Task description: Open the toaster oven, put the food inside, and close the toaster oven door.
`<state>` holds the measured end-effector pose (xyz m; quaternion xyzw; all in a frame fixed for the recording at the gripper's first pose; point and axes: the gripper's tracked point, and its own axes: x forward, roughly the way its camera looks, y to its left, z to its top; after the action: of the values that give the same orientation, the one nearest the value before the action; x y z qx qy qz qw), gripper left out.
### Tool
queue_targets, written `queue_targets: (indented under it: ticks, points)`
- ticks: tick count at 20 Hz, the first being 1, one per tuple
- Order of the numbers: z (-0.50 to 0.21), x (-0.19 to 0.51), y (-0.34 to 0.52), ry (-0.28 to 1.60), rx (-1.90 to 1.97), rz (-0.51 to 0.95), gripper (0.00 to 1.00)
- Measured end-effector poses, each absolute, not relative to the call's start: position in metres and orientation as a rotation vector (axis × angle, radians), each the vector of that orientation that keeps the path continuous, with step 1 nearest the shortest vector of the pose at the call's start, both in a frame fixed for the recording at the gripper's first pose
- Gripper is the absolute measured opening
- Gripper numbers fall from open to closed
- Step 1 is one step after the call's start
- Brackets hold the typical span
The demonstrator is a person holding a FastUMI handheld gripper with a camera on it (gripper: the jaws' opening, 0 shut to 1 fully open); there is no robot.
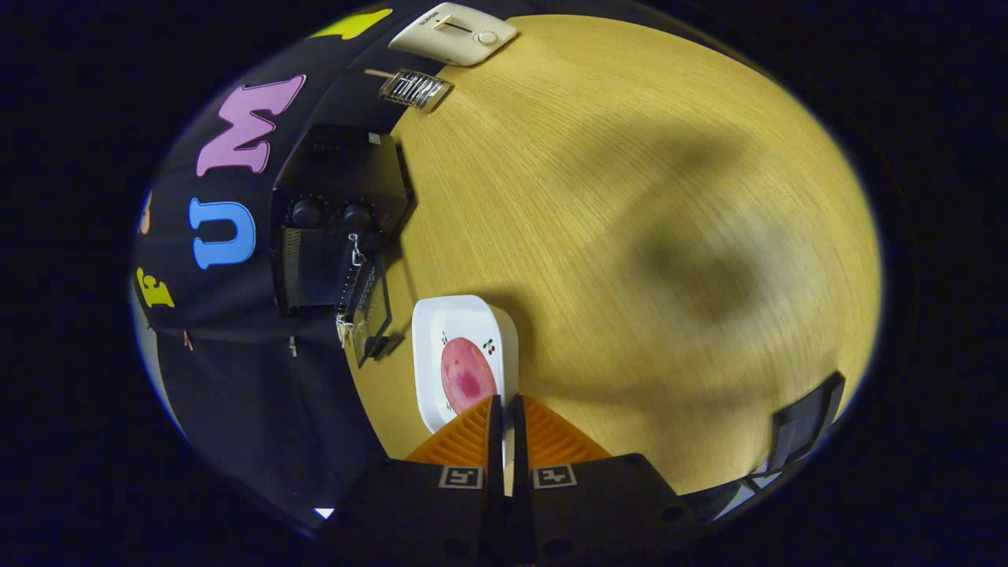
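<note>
Here, tool fingers nearly together, empty | food on plate just ahead | toaster oven at 10 o'clock, door seemingly ajar | next: spread, grasp food

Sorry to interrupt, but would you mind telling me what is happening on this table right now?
A hand-held gripper with orange fingers is nearly shut, gripping nothing, with its tips just over the near edge of a white rectangular plate that carries a round pink slice of food. Just beyond the plate, on the light wooden table, stands a small black toaster oven whose door looks already open. The food has not yet been picked up.
</note>
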<state>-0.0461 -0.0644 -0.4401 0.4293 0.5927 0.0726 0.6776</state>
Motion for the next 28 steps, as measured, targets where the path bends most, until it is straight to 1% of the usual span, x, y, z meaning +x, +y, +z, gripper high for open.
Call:
queue_targets:
  ticks: [4,11,15,21,24,28]
  points:
    - [-0.415,-0.048,-0.025,1.273,1.059,0.163,0.08]
    - [-0.387,-0.016,0.060,1.156,1.210,0.039,0.08]
    - [-0.373,0.023,0.105,1.079,1.267,-0.021,0.08]
    - [-0.380,0.091,0.154,0.966,1.366,-0.176,0.08]
    - [-0.398,0.120,0.167,0.921,1.383,-0.258,0.08]
    - [-0.401,0.155,0.175,0.846,1.426,-0.336,0.08]
